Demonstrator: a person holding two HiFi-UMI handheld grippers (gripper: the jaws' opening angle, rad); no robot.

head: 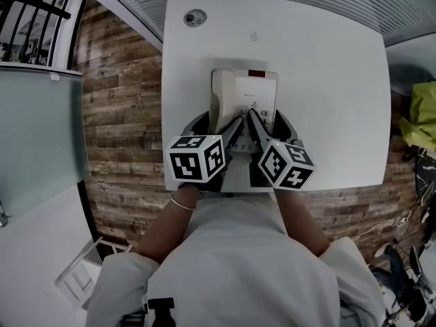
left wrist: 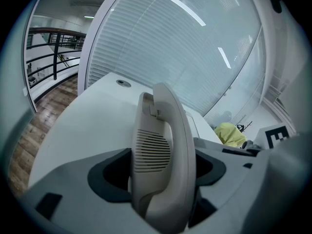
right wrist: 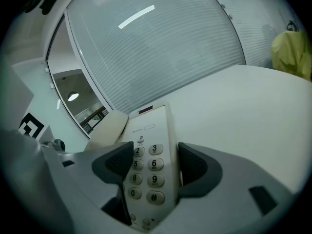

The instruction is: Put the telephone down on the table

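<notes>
A beige desk telephone (head: pixel 244 97) lies lengthwise near the front edge of the white table (head: pixel 327 80); whether it rests on it I cannot tell. My left gripper (head: pixel 216 125) is shut on the handset (left wrist: pixel 163 165) along the phone's left side, jaws pressed on both its flanks. My right gripper (head: pixel 268 122) is shut on the telephone's base (right wrist: pixel 148 169), its pads on either side of the number keys. In the right gripper view the handset (right wrist: pixel 107 128) shows to the left of the keypad.
A round grommet (head: pixel 195 18) sits in the table's far left corner. Window blinds (left wrist: pixel 195 48) run behind the table's far edge. A yellow-green bundle (head: pixel 424 114) is beyond the table's right side. Wood flooring (head: pixel 122 114) and a glass panel (head: pixel 41 135) are at the left.
</notes>
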